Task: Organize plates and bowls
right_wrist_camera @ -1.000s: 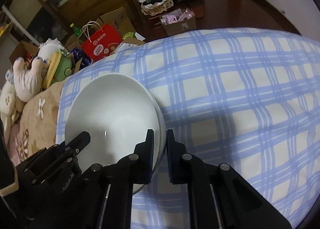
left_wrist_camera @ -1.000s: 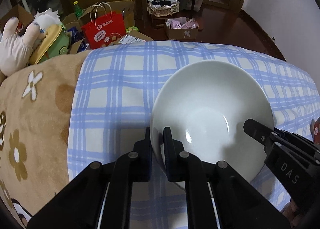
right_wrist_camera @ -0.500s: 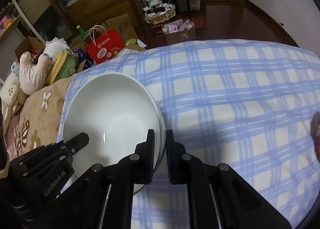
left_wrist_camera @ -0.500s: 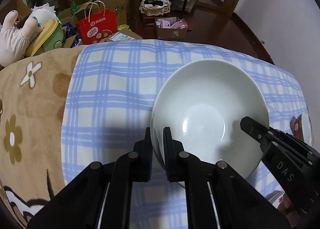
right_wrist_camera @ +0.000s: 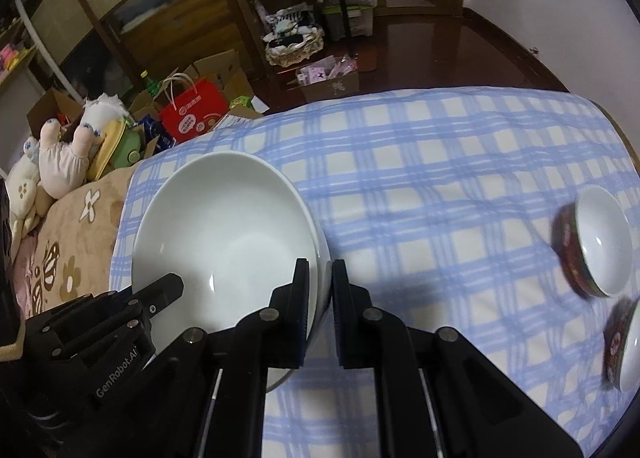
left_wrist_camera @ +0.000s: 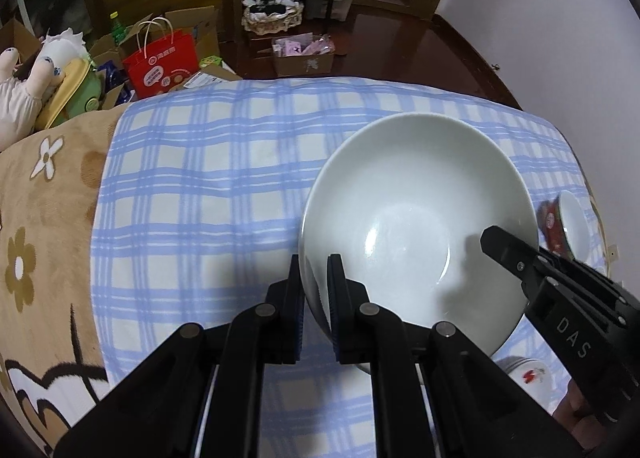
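A large white bowl (left_wrist_camera: 416,213) is held up above the blue checked cloth (left_wrist_camera: 208,185). My left gripper (left_wrist_camera: 314,278) is shut on its left rim. My right gripper (right_wrist_camera: 320,282) is shut on its right rim; the bowl (right_wrist_camera: 224,234) fills the left of the right wrist view. The right gripper's body also shows in the left wrist view (left_wrist_camera: 560,298). Two small red bowls with white insides stand on the cloth at the right, one upper (right_wrist_camera: 596,242) and one lower at the edge (right_wrist_camera: 624,342). One red bowl (left_wrist_camera: 568,223) shows past the white bowl's right rim.
A brown flowered blanket (left_wrist_camera: 36,217) covers the bed to the left of the cloth. Plush toys (right_wrist_camera: 64,149) lie at the far left. A red paper bag (left_wrist_camera: 160,61) and cardboard boxes stand on the floor beyond the bed. A white dish (left_wrist_camera: 524,370) lies below the bowl.
Both grippers have carried the white bowl up and back. More of the cloth shows, and the small red bowls at the right have come into view.
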A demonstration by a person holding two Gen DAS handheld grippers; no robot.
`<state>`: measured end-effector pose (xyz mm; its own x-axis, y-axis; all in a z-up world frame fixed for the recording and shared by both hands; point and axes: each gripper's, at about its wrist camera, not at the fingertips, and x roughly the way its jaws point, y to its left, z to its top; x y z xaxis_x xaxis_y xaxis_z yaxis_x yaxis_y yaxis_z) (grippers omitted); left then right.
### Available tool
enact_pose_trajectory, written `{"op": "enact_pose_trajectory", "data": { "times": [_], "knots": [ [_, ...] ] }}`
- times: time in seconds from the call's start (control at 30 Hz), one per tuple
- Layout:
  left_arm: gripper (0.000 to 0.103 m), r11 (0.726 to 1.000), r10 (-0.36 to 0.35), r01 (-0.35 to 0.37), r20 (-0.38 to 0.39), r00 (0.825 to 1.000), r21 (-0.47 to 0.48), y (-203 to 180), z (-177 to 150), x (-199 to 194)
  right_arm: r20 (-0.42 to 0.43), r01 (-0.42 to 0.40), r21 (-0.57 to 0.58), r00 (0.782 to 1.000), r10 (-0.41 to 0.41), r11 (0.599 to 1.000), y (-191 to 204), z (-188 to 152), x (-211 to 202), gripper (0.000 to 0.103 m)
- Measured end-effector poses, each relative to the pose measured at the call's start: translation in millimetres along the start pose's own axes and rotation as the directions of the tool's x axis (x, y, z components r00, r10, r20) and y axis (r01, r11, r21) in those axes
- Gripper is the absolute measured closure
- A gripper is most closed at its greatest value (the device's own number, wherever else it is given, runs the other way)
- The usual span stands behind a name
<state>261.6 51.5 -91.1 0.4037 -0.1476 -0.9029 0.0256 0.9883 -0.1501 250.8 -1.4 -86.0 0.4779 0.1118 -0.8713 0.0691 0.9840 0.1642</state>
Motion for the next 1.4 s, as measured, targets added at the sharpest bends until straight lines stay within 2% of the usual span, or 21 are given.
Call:
{"op": "enact_pose_trajectory", "data": {
  "times": [0.17, 0.6, 0.87, 1.03, 1.27, 1.4],
  "knots": [
    [0.092, 0.999, 0.010, -0.010, 0.014, 1.000, 0.034, -26.8, -5.0, -9.4, 0.007, -0.002, 0.032, 1.000, 0.002, 0.999, -20.9, -8.2, -15.4, 0.091],
    [0.092, 0.995, -0.022, 0.021, 0.003, 1.000, 0.092, -71.5, -27.1, -17.3, 0.025, 0.010, 0.072, 1.000, -0.011, 0.997, -63.5, -29.5, -45.5, 0.091],
    [0.092, 0.995, -0.021, 0.024, -0.034, 0.999, 0.094, -81.4, -44.6, -2.0, 0.002, 0.029, 0.080, 1.000, -0.029, 0.996, -78.1, -45.4, -36.9, 0.091],
    [0.092, 0.994, -0.016, 0.018, -0.018, 1.000, 0.106, -84.4, -49.9, 6.3, 0.012, 0.024, 0.088, 1.000, -0.025, 0.996, -83.9, -53.4, -33.1, 0.091],
    [0.092, 0.996, -0.041, 0.044, -0.040, 0.998, 0.074, -77.3, -58.3, 27.9, 0.000, 0.024, 0.081, 1.000, -0.024, 0.996, -88.6, -62.5, -15.1, 0.091],
    [0.092, 0.994, -0.024, 0.028, -0.043, 0.999, 0.103, -80.3, -61.0, 37.7, -0.013, 0.013, 0.094, 1.000, -0.011, 0.995, -94.1, -66.9, -1.9, 0.091]
  ]
}}
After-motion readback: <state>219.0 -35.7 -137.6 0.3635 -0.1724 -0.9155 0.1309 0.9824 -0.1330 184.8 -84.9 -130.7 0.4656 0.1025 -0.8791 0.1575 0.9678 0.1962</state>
